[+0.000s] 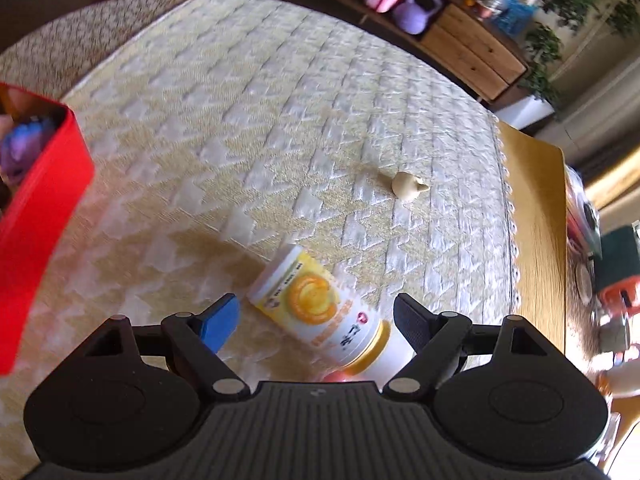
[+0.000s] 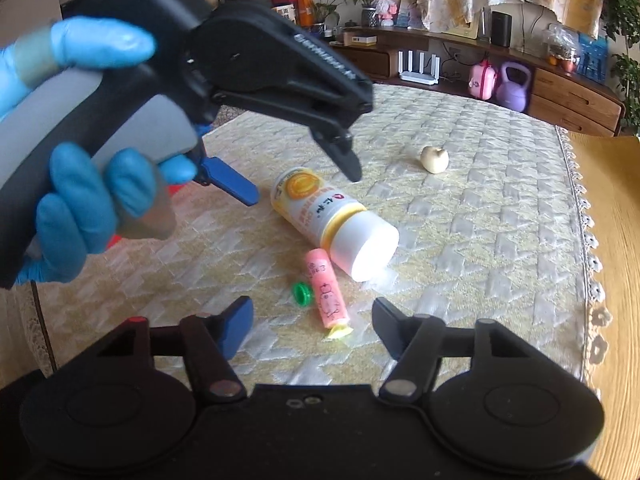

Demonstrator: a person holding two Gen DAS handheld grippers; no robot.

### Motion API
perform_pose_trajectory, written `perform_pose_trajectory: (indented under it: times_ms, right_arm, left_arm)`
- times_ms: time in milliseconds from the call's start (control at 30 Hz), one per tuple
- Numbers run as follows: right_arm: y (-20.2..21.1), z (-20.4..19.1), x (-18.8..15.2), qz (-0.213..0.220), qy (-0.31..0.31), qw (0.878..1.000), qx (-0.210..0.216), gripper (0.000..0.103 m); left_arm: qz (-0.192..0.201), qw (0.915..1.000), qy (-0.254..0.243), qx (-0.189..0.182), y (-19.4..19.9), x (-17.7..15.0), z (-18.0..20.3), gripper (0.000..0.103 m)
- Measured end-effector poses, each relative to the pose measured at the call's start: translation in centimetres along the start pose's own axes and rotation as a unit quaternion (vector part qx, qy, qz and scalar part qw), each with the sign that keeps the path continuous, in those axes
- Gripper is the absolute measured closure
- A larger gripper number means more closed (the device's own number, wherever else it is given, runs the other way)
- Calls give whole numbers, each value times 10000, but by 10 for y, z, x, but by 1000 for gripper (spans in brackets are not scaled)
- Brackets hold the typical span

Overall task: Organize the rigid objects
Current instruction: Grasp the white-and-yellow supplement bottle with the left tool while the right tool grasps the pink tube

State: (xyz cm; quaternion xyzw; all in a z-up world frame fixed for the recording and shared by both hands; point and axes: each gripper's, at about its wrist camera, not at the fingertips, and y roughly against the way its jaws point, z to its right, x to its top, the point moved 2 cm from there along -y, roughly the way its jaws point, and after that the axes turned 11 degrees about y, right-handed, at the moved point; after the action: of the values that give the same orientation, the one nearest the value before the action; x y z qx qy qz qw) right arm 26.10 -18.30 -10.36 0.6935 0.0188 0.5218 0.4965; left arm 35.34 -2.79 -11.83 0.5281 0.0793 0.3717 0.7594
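Observation:
A white and yellow bottle (image 1: 320, 308) (image 2: 328, 216) lies on its side on the quilted tablecloth (image 1: 280, 120). My left gripper (image 1: 318, 322) (image 2: 300, 184) hangs open just over it, a finger on either side and neither pad touching. Beside the bottle's cap lie a pink tube (image 2: 328, 294) with a yellow tip and a small green ring (image 2: 301, 293). My right gripper (image 2: 314, 326) is open, with the tube's near end between its fingers and clear of both pads. A cream apple-shaped piece (image 1: 406, 186) (image 2: 434, 159) sits farther back.
A red box (image 1: 36, 220) holding purple items stands at the left. A hand in a blue glove (image 2: 80, 208) holds the left gripper. Bare wooden table (image 2: 612, 240) shows past the cloth's lace edge at right. A low cabinet with a purple kettlebell (image 2: 514, 86) stands behind.

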Motion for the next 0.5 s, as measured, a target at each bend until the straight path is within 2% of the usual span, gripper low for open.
perform_pose_trajectory:
  times_ms: [200,333,500]
  right_arm:
    - [-12,9,-1,-49,19,9999,164,57]
    - [-19,15,-2,-63,-58,9994,327,64]
    - [-23,18,-3,-15,-126,9994,329,74]
  left_arm:
    - [-176,9992,343,96,-22,-3,9,19]
    - [-157,9990,377,169,-29,-2,9,19]
    - [-62,9994,300,184,-33,-2,10,22]
